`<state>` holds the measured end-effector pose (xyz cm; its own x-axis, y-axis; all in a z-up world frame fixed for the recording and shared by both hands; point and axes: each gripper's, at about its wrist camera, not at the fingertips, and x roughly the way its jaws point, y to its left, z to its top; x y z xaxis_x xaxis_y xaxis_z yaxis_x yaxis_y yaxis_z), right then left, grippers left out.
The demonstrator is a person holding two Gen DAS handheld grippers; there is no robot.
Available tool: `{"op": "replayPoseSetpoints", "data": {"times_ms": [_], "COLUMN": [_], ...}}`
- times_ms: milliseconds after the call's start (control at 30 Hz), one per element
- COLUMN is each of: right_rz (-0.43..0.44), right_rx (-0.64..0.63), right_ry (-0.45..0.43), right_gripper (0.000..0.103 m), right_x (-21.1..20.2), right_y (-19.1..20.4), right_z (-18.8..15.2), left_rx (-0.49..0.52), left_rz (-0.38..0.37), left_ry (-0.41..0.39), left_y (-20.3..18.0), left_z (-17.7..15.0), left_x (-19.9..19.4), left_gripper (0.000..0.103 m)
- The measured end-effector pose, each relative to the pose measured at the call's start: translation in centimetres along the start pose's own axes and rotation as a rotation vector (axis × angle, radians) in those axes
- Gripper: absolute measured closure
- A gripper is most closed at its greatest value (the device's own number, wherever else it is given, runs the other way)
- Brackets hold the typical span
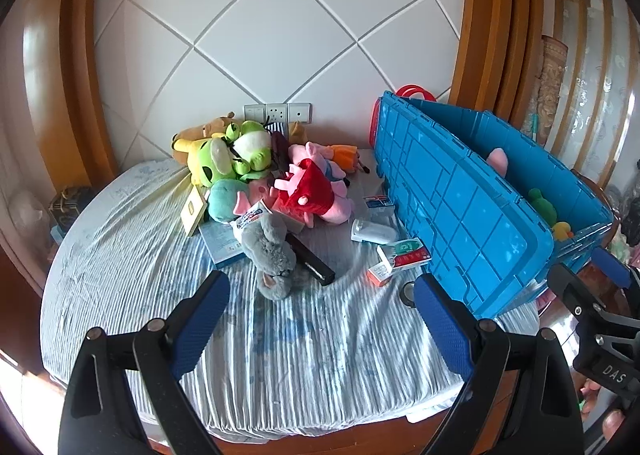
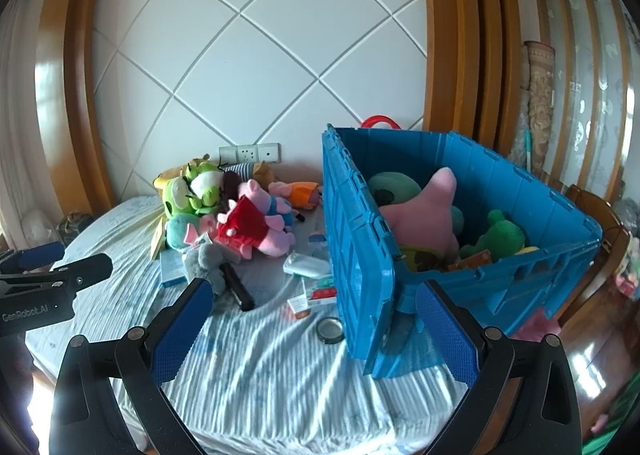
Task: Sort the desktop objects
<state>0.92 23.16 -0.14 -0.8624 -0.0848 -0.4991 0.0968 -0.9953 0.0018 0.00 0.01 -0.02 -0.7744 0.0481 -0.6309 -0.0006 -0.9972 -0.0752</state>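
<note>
Both the left gripper (image 1: 322,297) and right gripper (image 2: 314,305) gape empty; grey plush (image 1: 272,251) just ahead.

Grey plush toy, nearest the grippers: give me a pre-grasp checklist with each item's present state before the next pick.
1. Left hand-held gripper open and empty: ok.
2. Right hand-held gripper open and empty: ok.
3. Grey plush toy free of the grippers, lying on the striped cloth: ok.
4. Toy clear of neighbours: not ok; the black bar-shaped object lies against it, and it overlaps a light blue box.
5. Blue crate open, lid flap upright: ok.
6. Room left in the crate: cannot tell; the pink star plush and green plush toys already fill much of it.
</note>
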Motion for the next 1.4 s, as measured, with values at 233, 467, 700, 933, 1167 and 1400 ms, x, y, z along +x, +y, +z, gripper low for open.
{"op": "replayPoseSetpoints", "data": {"times_ms": [233, 467, 700, 933, 1167, 1400], "right_rz": [0.005, 0.01, 0.017, 0.014, 0.011, 0.007], "right_rx": [-0.006, -0.012, -0.011, -0.019, -0.021, -0.023], "right_ry": [-0.004, 0.001, 0.016, 0.015, 0.018, 0.021], "right_gripper": [0.001, 0.001, 0.001, 0.001, 0.001, 0.001], "right_x": [0.0, 0.3, 0.3, 0.1, 0.0, 0.0], "right_y": [0.3, 0.7, 0.7, 1.1, 1.5, 1.9], "right_z": [0.3, -0.4, 0.0, 0.1, 0.0, -0.2], "left_rx": [0.0, 0.001, -0.001, -0.009, -0.007, -0.006], "left_rz": [0.001, 0.003, 0.015, 0.023, 0.03, 0.015], "left_ry": [-0.005, -0.005, -0.002, 0.003, 0.006, -0.002], "left_y": [0.0, 0.0, 0.3, 0.8, 1.1, 1.2], "left_z": [-0.3, -0.1, -0.1, -0.3, -0.4, -0.6], "left_x": [0.2, 0.1, 0.0, -0.1, -0.1, -0.3], "left_gripper": [0.009, 0.009, 0.009, 0.009, 0.009, 0.009]}}
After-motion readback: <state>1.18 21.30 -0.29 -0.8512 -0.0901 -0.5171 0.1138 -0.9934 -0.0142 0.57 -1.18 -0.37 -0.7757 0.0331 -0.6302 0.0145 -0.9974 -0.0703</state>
